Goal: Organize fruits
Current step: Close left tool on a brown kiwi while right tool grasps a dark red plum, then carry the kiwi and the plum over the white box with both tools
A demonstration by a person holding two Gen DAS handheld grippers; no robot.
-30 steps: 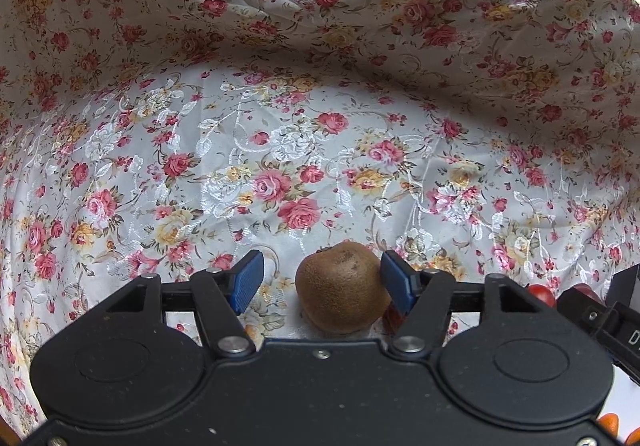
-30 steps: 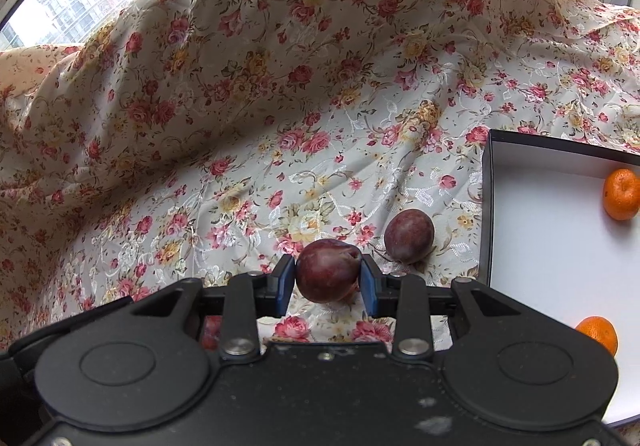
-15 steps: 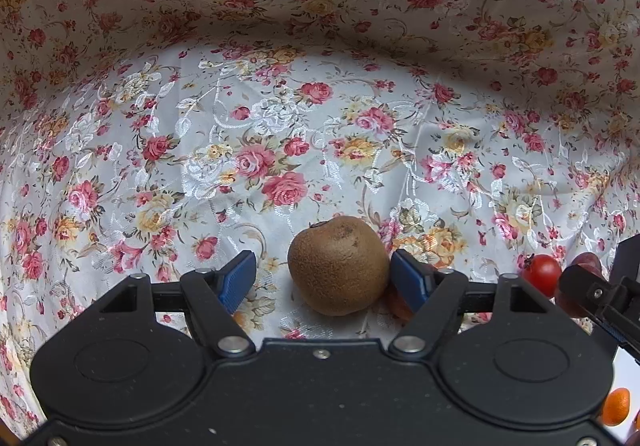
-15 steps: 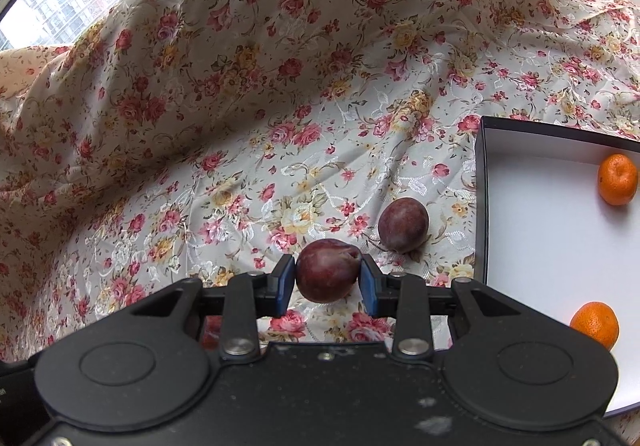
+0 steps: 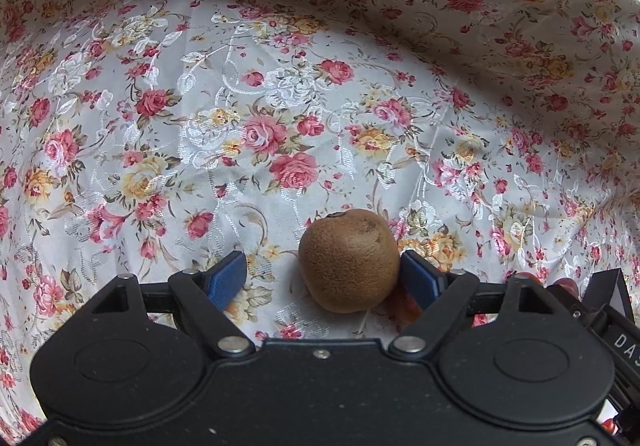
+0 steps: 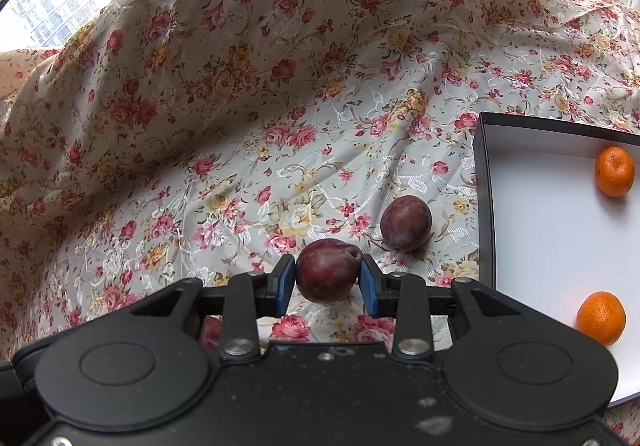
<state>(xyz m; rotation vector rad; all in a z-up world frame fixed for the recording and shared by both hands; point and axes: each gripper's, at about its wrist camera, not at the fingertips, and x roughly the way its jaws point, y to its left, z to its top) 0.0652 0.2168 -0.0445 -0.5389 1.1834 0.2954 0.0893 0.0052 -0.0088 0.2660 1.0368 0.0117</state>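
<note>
Fuzzy matt kiwi [image 5: 349,260] – glossy smooth plum [image 6: 328,274] – satiny embroidered cloth [image 5: 280,105].

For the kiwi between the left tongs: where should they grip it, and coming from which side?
Grip the kiwi across its widest middle, coming from above with one pad each side. It stands stem end up on the tablecloth, off-centre against the right pad of the open left tongs, so shift right first.

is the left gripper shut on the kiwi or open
Open: the left hand-held gripper straddles the kiwi, with a clear gap at one pad.
</note>
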